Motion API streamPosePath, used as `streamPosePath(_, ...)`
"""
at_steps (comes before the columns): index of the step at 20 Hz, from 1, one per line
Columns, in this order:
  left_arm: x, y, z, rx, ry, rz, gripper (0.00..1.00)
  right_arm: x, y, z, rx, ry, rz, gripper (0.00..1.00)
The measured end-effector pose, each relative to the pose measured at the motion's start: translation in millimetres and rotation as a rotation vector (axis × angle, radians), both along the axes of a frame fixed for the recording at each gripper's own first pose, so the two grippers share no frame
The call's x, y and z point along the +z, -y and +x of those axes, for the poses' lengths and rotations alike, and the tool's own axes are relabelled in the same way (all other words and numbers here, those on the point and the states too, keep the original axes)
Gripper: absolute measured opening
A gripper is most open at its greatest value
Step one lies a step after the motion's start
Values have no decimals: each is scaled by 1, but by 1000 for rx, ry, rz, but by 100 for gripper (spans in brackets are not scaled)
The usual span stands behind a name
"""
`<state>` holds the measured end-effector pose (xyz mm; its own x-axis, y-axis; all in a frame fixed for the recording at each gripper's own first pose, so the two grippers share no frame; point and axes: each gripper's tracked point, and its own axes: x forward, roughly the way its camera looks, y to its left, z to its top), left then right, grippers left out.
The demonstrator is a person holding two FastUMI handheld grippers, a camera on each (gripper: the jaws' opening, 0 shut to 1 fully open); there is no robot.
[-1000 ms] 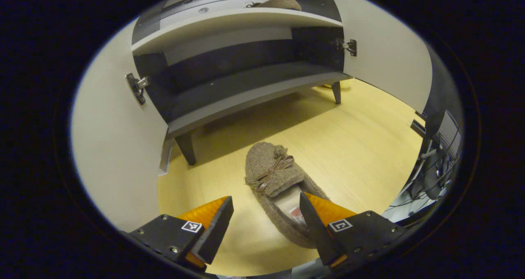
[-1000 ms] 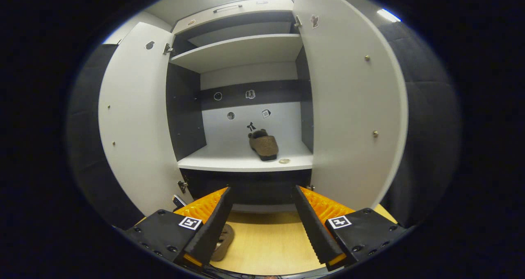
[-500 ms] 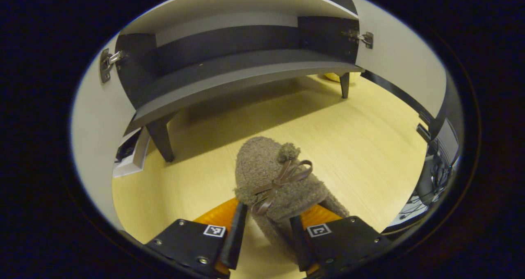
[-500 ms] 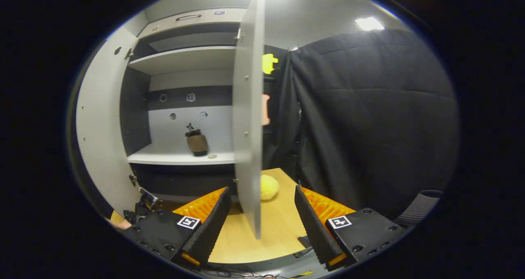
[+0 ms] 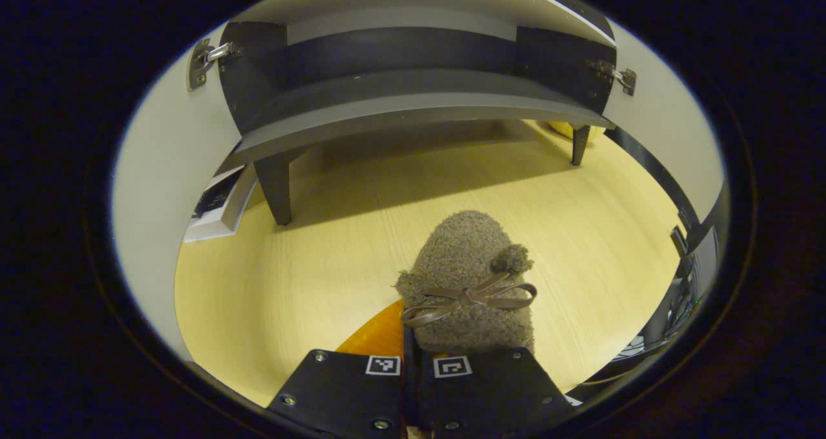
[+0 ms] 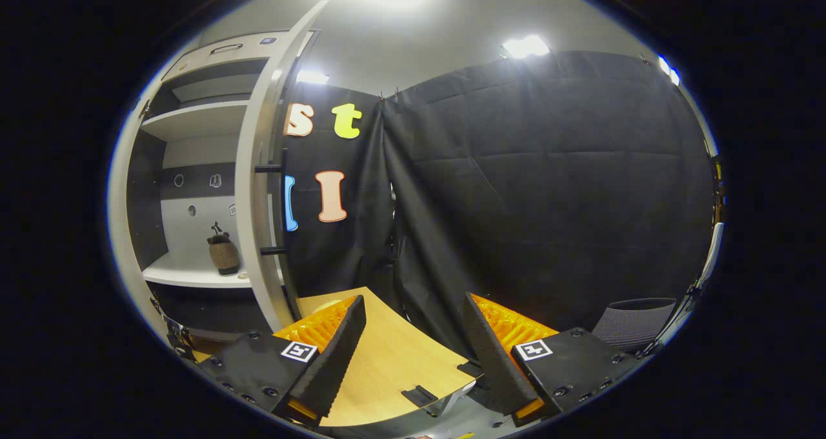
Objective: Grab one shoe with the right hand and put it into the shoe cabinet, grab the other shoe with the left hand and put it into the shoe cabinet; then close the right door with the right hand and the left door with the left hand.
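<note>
Left gripper [image 5: 411, 361]: jaws drawn nearly together on the heel end of the fuzzy brown shoe [image 5: 470, 284], which is held toe-forward with its bow on top, apparently just off the wooden floor [image 5: 310, 258]. The heel grip is judged to leave the toe free to go in first.

Shoe cabinet [image 5: 400, 97] taken as landmark. Its dark bottom shelf is seen straight ahead of the held shoe, above it. A white box [image 5: 219, 203] lies by the cabinet's left leg, off the likely path. Both doors are swung wide, so the opening is unblocked.

Right gripper [image 6: 413, 342]: jaws held wide, nothing between them, aimed to the right of the cabinet. The other shoe [image 6: 224, 255] is already placed on a white shelf inside. The right door [image 6: 258, 187] is seen edge-on, between gripper and shelf.
</note>
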<state>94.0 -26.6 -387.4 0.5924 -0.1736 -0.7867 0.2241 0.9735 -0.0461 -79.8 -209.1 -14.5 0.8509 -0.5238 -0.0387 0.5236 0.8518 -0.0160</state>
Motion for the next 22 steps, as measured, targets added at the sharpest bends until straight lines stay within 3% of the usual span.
streamPosePath(6, 10, -2, -5, 60, -23, -11, 3, -1, 30, 51, 69, 29, 13, 95)
streamPosePath(7, 18, -3, -6, 77, -24, -14, 8, -3, 34, 61, 82, 30, 24, 96)
streamPosePath(8, 29, -3, -12, 93, -20, -19, 3, -4, 38, 68, 94, 31, 33, 96)
streamPosePath(14, 141, -32, -46, 150, 76, -34, 3, 6, 68, 107, 142, 45, 49, 92)
streamPosePath(17, 192, -53, -65, 166, 119, -48, 3, 10, 76, 124, 169, 46, 40, 96)
streamPosePath(22, 233, -67, -98, 174, 234, -17, 3, 7, 79, 147, 212, 44, 39, 96)
